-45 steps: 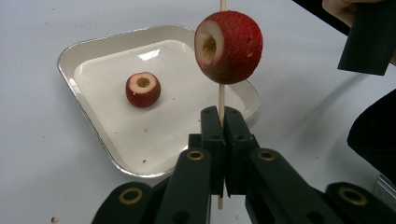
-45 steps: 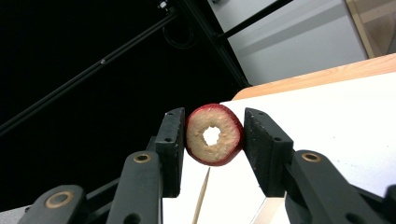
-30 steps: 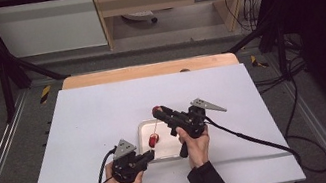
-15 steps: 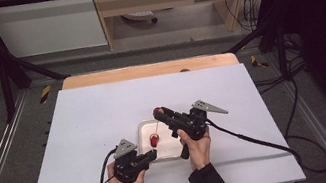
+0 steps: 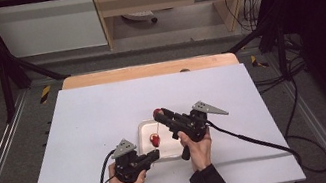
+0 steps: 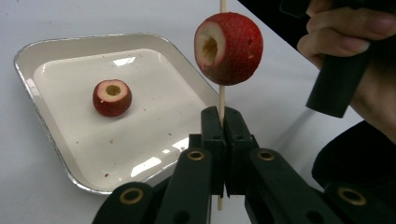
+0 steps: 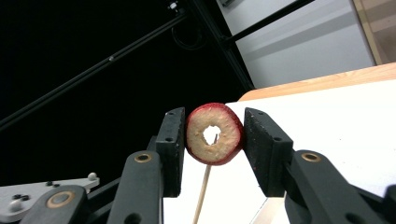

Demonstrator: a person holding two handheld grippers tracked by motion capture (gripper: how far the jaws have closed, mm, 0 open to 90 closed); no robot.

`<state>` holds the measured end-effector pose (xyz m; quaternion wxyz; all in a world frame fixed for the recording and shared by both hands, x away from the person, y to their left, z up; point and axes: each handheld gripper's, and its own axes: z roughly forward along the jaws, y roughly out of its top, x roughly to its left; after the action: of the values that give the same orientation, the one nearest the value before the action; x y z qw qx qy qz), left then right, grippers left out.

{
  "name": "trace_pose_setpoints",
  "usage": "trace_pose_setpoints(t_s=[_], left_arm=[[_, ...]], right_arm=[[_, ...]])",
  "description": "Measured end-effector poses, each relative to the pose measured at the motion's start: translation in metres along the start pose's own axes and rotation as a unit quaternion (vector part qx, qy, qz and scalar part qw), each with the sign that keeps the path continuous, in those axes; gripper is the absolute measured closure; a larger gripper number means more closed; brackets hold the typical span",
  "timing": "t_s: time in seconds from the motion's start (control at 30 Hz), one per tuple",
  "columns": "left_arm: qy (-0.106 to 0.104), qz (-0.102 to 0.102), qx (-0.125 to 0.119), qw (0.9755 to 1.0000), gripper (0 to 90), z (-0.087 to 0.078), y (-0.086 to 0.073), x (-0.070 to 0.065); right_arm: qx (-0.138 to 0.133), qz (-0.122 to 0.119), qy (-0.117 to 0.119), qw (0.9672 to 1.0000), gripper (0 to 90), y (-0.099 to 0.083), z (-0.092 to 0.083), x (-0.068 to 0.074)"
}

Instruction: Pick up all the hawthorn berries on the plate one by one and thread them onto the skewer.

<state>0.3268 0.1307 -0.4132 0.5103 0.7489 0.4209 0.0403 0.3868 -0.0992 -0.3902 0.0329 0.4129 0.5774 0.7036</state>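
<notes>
Between the right gripper's fingers (image 7: 265, 149) the gap is taken up by a cored red fruit (image 7: 214, 134), with the skewer (image 7: 204, 189) rising just under its hole. Ahead of the left gripper's fingers (image 6: 211, 135) another fruit (image 6: 228, 48) sits on the stick; leftward, the tray (image 6: 44, 128) holds a third fruit (image 6: 112, 97). The surrounding tabletop (image 5: 99, 113) lies open.

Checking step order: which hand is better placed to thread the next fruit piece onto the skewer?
Right. The right gripper grips a cored fruit piece whose hole lines up with the skewer tip; the left gripper is shut on the skewer, steadying it.
</notes>
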Motion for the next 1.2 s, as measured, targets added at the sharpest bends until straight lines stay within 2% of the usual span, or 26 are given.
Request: trace_pose_setpoints(t_s=[0.2,0.27,0.3,0.33,0.37,0.53,0.63,0.9,1.03,1.13,1.2], left_arm=[[0.007,0.01,0.0,0.9999,88.8,0.0,0.0,0.0],[0.004,0.01,-0.008,0.9999,88.8,0.0,0.001,0.001],[0.001,0.01,-0.001,0.9999,88.8,0.0,0.002,0.002],[0.003,0.013,0.0,0.9999,88.8,0.0,0.001,0.002],[0.007,0.016,0.0,0.9998,88.8,0.0,0.0,0.002],[0.014,0.016,0.004,0.9998,88.8,0.002,-0.001,0.004],[0.014,0.021,0.003,0.9997,88.8,0.003,-0.002,0.005],[0.032,0.061,0.003,0.9976,88.9,0.006,-0.005,-0.002],[0.023,0.059,0.005,0.998,88.9,0.008,-0.005,-0.003],[-0.004,0.028,0.0,0.9996,88.9,0.005,-0.003,0.002],[-0.008,0.022,-0.001,0.9997,88.9,0.005,-0.004,0.004]], right_arm=[[-0.004,-0.002,-0.001,1.0,60.6,0.0,-0.002,0.001],[0.003,-0.002,0.001,1.0,60.7,0.0,-0.002,0.001],[0.006,0.003,0.005,1.0,60.7,-0.002,-0.002,0.001],[0.008,-0.001,0.001,1.0,60.7,-0.003,-0.002,0.001],[0.008,0.004,0.003,0.9999,60.7,-0.004,-0.003,0.001],[0.008,-0.001,0.0,1.0,60.7,-0.006,-0.004,0.001],[0.009,0.007,-0.004,0.9999,60.7,-0.009,-0.008,-0.001],[0.017,0.021,0.0,0.9996,60.8,-0.008,-0.011,-0.004],[0.023,0.027,0.004,0.9993,60.8,-0.007,-0.011,-0.005],[0.02,0.033,0.01,0.9992,60.8,-0.008,-0.012,-0.004],[0.02,0.031,0.012,0.9992,60.8,-0.008,-0.013,-0.004]])
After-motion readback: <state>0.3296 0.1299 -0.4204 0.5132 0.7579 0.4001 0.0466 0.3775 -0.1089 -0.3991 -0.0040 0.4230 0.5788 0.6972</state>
